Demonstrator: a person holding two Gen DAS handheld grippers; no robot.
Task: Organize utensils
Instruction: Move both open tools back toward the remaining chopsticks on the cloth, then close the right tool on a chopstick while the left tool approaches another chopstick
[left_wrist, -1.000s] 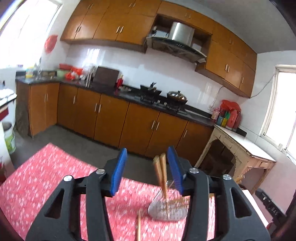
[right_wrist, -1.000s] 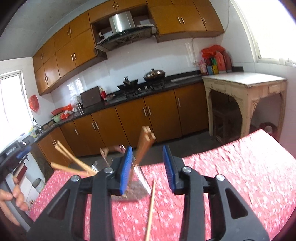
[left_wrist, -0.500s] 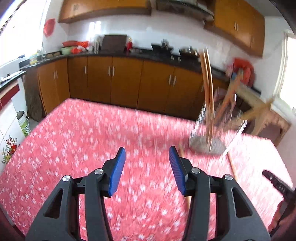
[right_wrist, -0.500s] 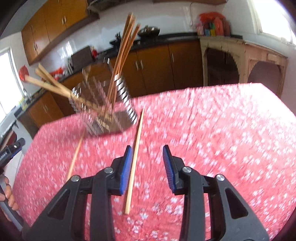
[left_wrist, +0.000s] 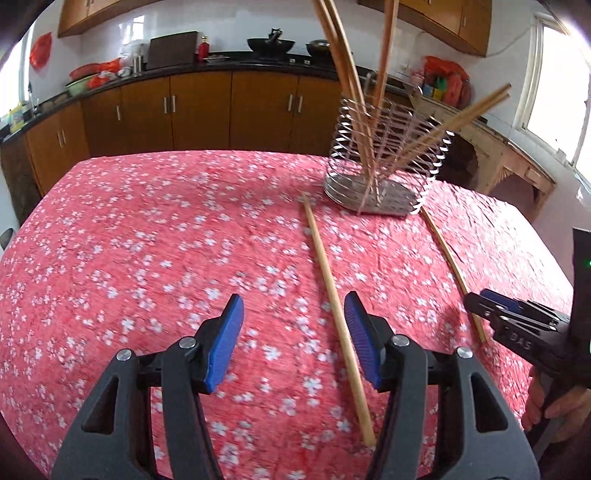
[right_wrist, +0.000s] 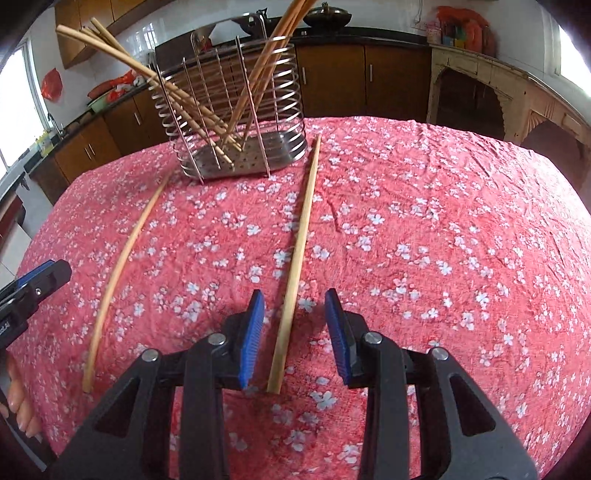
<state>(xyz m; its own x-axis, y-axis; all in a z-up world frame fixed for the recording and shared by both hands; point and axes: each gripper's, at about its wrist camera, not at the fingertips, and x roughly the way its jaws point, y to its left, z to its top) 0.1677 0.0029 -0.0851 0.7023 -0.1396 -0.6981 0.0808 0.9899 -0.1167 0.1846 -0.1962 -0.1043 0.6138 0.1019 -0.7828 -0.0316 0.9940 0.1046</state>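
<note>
A wire utensil holder (left_wrist: 384, 173) (right_wrist: 236, 110) with several wooden chopsticks in it stands on the red flowered tablecloth. Two loose chopsticks lie on the cloth. One chopstick (left_wrist: 334, 302) lies just left of my left gripper's right finger; in the right wrist view it is the curved one (right_wrist: 122, 269) at the left. The other chopstick (right_wrist: 297, 254) (left_wrist: 452, 264) runs between the fingers of my right gripper (right_wrist: 293, 332), which is open just above it. My left gripper (left_wrist: 293, 336) is open and empty. The right gripper also shows at the right edge of the left wrist view (left_wrist: 517, 314).
The table (right_wrist: 461, 240) is covered by the red cloth and drops off at its far edge. Brown kitchen cabinets (left_wrist: 203, 110) and a counter run behind it. A pale wooden side table (right_wrist: 498, 88) stands at the right.
Both grippers have tilted down and come low over the cloth. The holder now sits farther up in both views, and the right gripper has come over one loose chopstick.
</note>
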